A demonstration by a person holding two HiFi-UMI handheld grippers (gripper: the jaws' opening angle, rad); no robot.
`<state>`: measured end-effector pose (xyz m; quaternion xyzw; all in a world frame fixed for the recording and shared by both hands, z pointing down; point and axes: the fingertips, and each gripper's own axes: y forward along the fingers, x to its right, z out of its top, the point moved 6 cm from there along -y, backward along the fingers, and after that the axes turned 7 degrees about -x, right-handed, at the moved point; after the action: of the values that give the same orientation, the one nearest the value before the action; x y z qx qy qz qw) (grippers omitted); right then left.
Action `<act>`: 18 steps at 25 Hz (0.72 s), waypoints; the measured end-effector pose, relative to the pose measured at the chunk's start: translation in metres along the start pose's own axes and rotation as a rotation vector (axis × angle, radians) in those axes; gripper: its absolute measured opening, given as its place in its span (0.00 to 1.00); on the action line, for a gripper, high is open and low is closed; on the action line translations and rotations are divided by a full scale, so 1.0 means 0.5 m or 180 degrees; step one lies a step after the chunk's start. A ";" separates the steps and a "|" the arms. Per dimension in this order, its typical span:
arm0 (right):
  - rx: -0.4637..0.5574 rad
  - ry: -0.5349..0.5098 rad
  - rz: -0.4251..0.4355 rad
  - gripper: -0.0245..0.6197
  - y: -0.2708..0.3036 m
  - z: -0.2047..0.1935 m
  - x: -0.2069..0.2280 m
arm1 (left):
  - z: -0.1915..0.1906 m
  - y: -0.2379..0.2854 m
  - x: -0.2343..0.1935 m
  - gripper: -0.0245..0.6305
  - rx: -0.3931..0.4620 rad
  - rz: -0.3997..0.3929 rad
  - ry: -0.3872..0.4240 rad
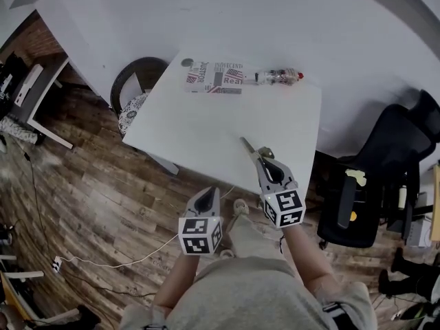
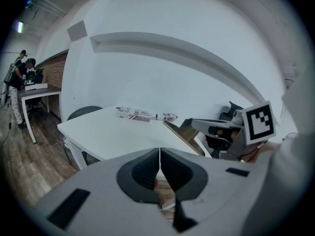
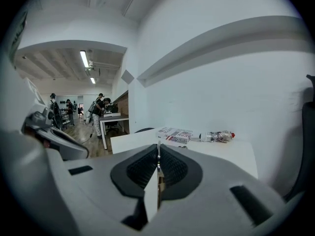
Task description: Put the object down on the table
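Just over the near edge of the white table (image 1: 206,129), the right gripper (image 1: 260,154) is clamped on a thin flat sheet (image 1: 247,145), which sticks out past its jaw tips towards the table's middle; whether it touches the top cannot be told. The left gripper (image 1: 207,192), jaws pressed together on nothing, hangs short of the table's near edge. A printed box (image 1: 214,78) and a lying bottle (image 1: 278,76) sit along the table's far edge, well apart from the sheet.
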<state>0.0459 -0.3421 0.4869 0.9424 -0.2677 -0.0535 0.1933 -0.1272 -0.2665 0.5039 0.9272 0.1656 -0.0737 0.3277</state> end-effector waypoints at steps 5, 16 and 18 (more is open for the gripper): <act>-0.0092 -0.0033 -0.0015 0.06 0.059 -0.009 0.032 | 0.002 0.031 -0.001 0.05 -0.0088 -0.0031 0.0051; -0.0454 0.0024 -0.0051 0.06 0.167 -0.060 0.083 | 0.017 0.082 -0.011 0.05 -0.0182 -0.0074 0.0084; -0.0528 0.0012 -0.0056 0.06 0.182 -0.070 0.087 | 0.019 0.089 -0.015 0.05 -0.0197 -0.0073 0.0088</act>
<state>0.0462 -0.4243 0.5551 0.9255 -0.2537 -0.0754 0.2708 -0.1185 -0.3068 0.5244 0.9156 0.1829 -0.0595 0.3530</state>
